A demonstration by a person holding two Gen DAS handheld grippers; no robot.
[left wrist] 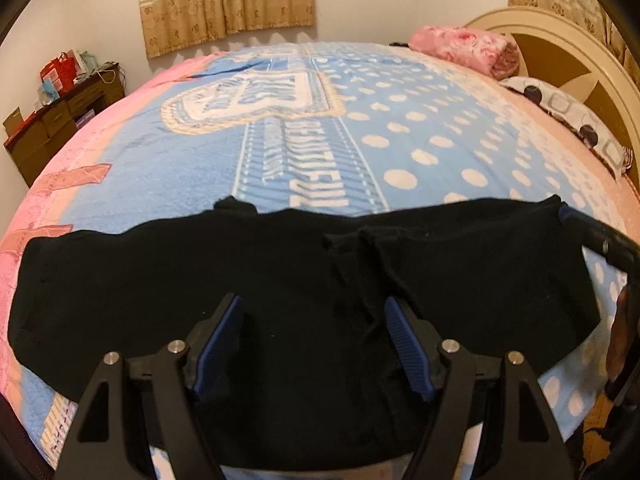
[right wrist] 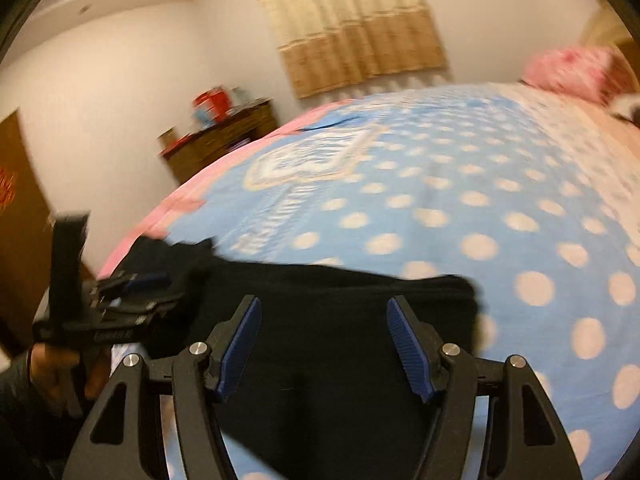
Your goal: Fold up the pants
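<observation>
While both grippers hang over the near edge of the bed, the left gripper (left wrist: 314, 344) stands with its fingers (left wrist: 408, 344) wide apart and nothing between them, the black pants (left wrist: 280, 276) lying flat just beneath. The right gripper (right wrist: 324, 344) also has its fingers (right wrist: 240, 344) spread wide, holding nothing, with the dark cloth below them; its picture is blurred. The pants lie stretched crosswise along the near side of the bed's blue dotted blanket (left wrist: 400, 140), folded into a long band, with a crease or seam running through the middle. In the left view the tip of the right gripper shows at the right end of the pants, at the cloth's far corner; whether it touches the cloth I cannot tell. In the right view the left gripper (right wrist: 132, 280) shows at the left end of the pants, carried by a hand (right wrist: 52, 368) in a dark sleeve. Farther off, a rolled pink blanket (left wrist: 464, 50) and a patterned pillow (left wrist: 572, 116) lie by the headboard (left wrist: 560, 52). Beyond the bed stand a wooden dresser (left wrist: 52, 120) with boxes on top and beige curtains (left wrist: 224, 0) on the wall.
</observation>
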